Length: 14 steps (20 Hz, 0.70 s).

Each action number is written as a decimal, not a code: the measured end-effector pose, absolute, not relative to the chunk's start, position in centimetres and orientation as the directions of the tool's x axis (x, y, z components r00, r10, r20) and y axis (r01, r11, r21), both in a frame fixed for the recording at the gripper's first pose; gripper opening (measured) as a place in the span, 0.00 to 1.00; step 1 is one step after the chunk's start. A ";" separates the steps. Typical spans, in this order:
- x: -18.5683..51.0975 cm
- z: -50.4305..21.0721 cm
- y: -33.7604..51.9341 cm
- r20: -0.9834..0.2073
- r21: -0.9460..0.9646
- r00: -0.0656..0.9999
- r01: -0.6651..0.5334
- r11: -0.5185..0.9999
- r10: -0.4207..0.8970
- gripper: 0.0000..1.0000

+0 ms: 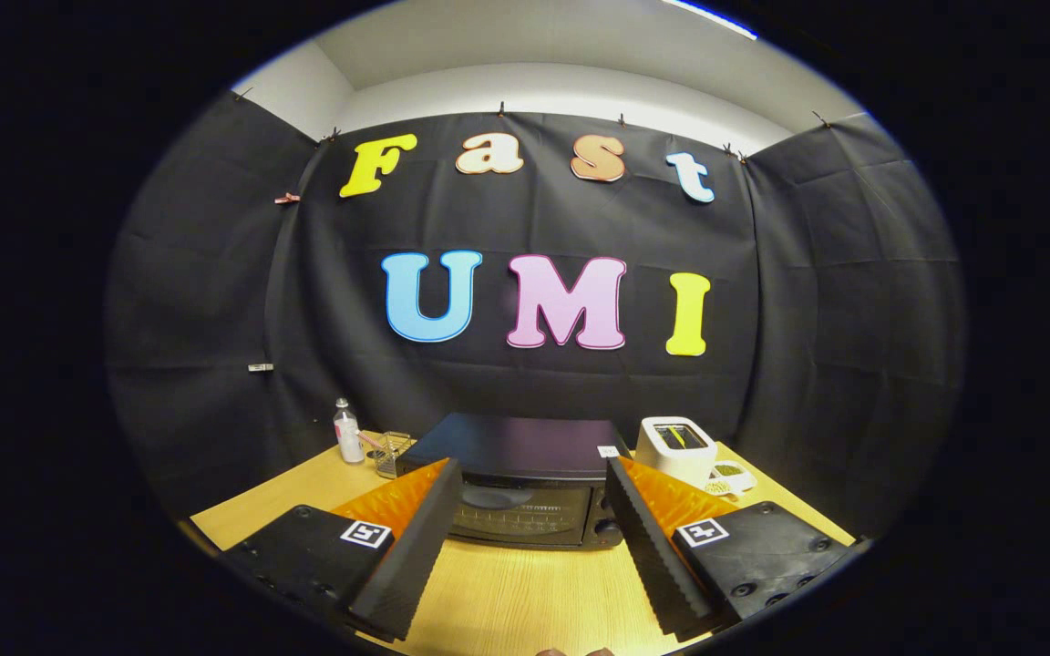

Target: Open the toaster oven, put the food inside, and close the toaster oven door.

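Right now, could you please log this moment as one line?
claw: open, empty | toaster oven: door shut, just ahead | white toaster: beside oven | stage: approach

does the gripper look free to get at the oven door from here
Probably yes. The gripper is open and the closed oven sits just ahead between its fingers, with bare table between them and nothing in the way.

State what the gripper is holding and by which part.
Nothing is held. The gripper is open, its fingers spread wide above the wooden table, with the toaster oven ahead between them, door shut and untouched.
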<state>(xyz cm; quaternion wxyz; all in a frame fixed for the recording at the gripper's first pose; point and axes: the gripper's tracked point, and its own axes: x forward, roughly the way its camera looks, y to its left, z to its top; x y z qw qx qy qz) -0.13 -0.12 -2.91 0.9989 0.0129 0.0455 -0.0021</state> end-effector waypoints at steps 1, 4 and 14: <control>-0.1 -3.4 0.1 -0.103 0.027 0.995 0.003 1.000 0.000 0.97; 0.2 -5.1 0.4 -0.155 0.024 0.988 -0.003 1.000 0.007 0.97; 4.0 -9.1 2.7 -0.265 0.016 0.963 -0.039 0.999 0.042 0.97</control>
